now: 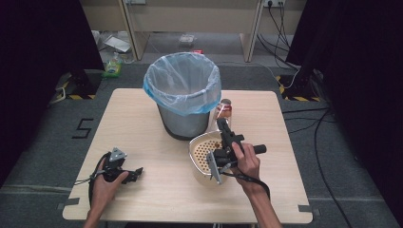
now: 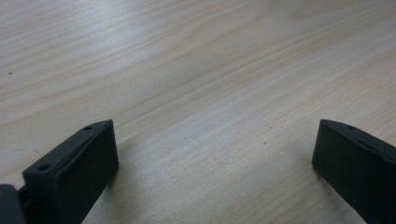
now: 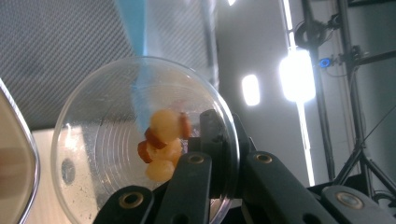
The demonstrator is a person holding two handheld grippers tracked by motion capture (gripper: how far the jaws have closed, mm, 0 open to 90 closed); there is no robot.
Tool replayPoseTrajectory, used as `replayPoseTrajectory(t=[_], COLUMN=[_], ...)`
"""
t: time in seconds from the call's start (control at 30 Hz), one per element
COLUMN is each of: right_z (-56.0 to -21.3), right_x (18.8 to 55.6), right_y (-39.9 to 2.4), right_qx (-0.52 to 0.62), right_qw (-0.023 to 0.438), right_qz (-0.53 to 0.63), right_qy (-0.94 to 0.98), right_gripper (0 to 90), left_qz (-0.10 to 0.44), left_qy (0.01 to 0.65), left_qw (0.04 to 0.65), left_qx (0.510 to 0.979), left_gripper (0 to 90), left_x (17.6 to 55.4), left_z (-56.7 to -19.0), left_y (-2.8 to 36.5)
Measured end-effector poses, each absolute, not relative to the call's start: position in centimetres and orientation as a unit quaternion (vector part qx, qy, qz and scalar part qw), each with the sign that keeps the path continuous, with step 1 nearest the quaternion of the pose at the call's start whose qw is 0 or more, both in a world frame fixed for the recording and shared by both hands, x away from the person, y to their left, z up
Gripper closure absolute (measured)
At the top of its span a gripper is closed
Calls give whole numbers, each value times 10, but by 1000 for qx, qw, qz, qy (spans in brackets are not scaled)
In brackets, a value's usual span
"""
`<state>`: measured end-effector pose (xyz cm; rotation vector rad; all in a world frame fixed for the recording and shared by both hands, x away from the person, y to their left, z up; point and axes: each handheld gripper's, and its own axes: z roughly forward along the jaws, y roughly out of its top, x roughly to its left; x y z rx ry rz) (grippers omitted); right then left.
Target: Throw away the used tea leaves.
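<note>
On the counter, a bin lined with a pale blue bag stands toward 12 o'clock. The right tongs reach toward 12 from the person's right hand and are clamped on the rim of a clear plastic cup, which sits just beside the bin at its 3 o'clock. Through the cup's bottom, in the right gripper view, yellow and reddish lumps show, too blurred to identify. Below the tongs lies a cream strainer bowl, partly covered by the gripper. At 8 o'clock the left tongs rest low on the wood in the left hand, jaws spread wide and empty.
</note>
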<state>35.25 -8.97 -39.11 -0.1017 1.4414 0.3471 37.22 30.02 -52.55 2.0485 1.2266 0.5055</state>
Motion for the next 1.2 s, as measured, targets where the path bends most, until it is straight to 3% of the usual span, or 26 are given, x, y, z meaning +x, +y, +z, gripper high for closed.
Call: replayPoseTrajectory(t=[0.57, 0.7, 1.2], right_z=[-392, -407, -406], right_x=[339, 353, 347], right_y=[-83, -87, -85], right_qx=[-78, -64, -84], right_qw=[757, 745, 762], right_qz=[164, 148, 162], right_qy=[628, 648, 621], right_gripper=[900, 900, 900], left_qz=[193, 193, 193], left_qy=[473, 473, 473], left_qw=[344, 344, 344], left_qx=[788, 788, 788], left_gripper=[0, 0, 0], left_x=[373, 373, 373], left_z=[-526, -526, -526], left_y=[300, 300, 300])
